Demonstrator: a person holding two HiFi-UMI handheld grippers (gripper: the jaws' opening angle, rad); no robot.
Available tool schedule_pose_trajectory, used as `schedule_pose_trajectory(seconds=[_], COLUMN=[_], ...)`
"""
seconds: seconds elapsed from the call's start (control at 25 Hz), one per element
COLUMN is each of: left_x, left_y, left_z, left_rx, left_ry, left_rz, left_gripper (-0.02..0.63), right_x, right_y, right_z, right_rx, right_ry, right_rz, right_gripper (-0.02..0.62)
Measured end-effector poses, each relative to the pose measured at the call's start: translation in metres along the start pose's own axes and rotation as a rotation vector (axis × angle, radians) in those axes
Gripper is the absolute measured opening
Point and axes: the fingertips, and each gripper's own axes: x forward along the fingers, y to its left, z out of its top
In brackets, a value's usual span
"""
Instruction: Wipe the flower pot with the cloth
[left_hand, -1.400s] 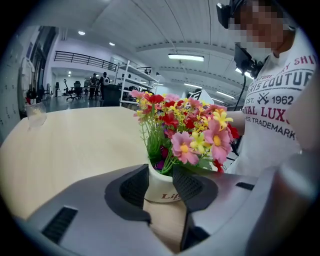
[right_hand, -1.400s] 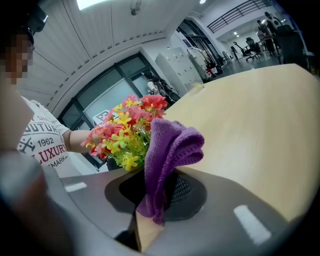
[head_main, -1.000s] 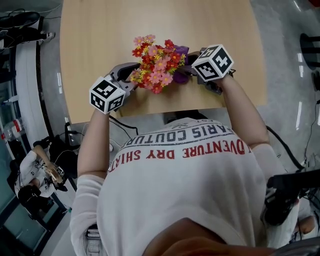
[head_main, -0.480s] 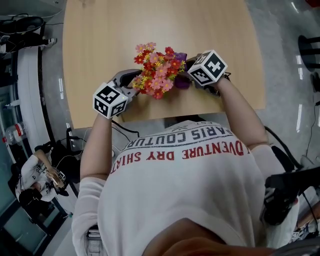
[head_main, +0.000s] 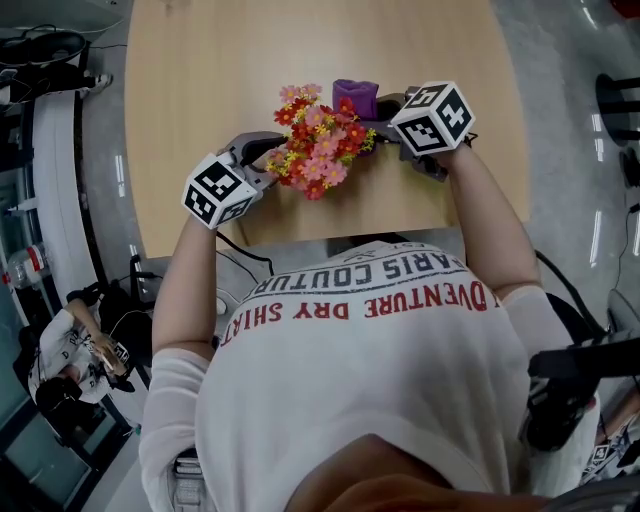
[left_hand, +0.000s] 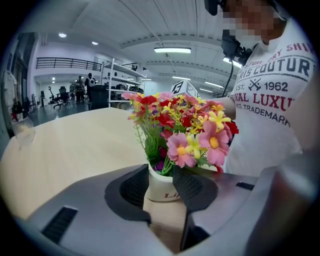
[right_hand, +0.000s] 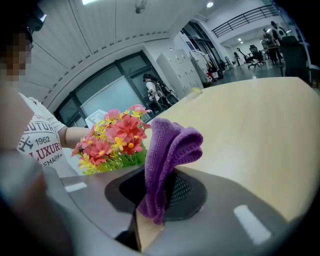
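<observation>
Left tool (left_hand: 161, 181) gripped the white flower pot (left_hand: 162, 192) near the front edge of the worktop (head_main: 200, 90), bright flowers (head_main: 315, 145) poking up — right tool (right_hand: 159, 194) pinched the purple cloth (right_hand: 169, 147) tight, cloth held just beside the flowers.

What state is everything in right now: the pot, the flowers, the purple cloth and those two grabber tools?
left gripper: shut on the flower pot.
right gripper: shut on the cloth.
flower pot: upright, gripped near its rim.
cloth: bunched, sticking up from the right gripper, beside the flowers.
flowers: standing in the flower pot.
</observation>
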Motion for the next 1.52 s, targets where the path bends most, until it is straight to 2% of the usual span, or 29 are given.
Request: schedule_pose_trajectory(seconds=[0.16, 0.36, 0.64, 0.8, 1.08, 1.32, 1.52], left_x=[0.005, 0.0, -0.004, 0.0, 0.004, 0.0, 0.014], left_y=[0.008, 0.001, -0.001, 0.004, 0.005, 0.005, 0.015], left_z=[0.005, 0.001, 0.006, 0.002, 0.003, 0.008, 0.013], left_rx=[0.032, 0.019, -0.019, -0.04, -0.071, 0.006, 0.13], left_ry=[0.028, 0.012, -0.032, -0.048, -0.069, -0.029, 0.04], left_rz=[-0.027, -0.04, -0.033, -0.027, -0.039, -0.076, -0.12], left_gripper=[0.15, 0.15, 0.15, 0.15, 0.15, 0.15, 0.15], right_x=[0.006, 0.02, 0.029, 0.042, 0.04, 0.02, 0.009], right_y=[0.001, 0.013, -0.001, -0.015, -0.019, -0.012, -0.01], right_z=[0.009, -0.005, -0.024, -0.036, -0.038, -0.008, 0.018], right_rx=[-0.017, 0.004, 0.051, 0.028, 0.018, 0.036, 0.033], right_ry=[0.025, 0.046, 0.094, 0.139, 0.156, 0.061, -0.016], right_rz=[0.058, 0.075, 0.02, -0.026, -0.008, 0.024, 0.128], right_gripper=[0.067, 0.067, 0.067, 0.064, 0.066, 0.066, 0.066])
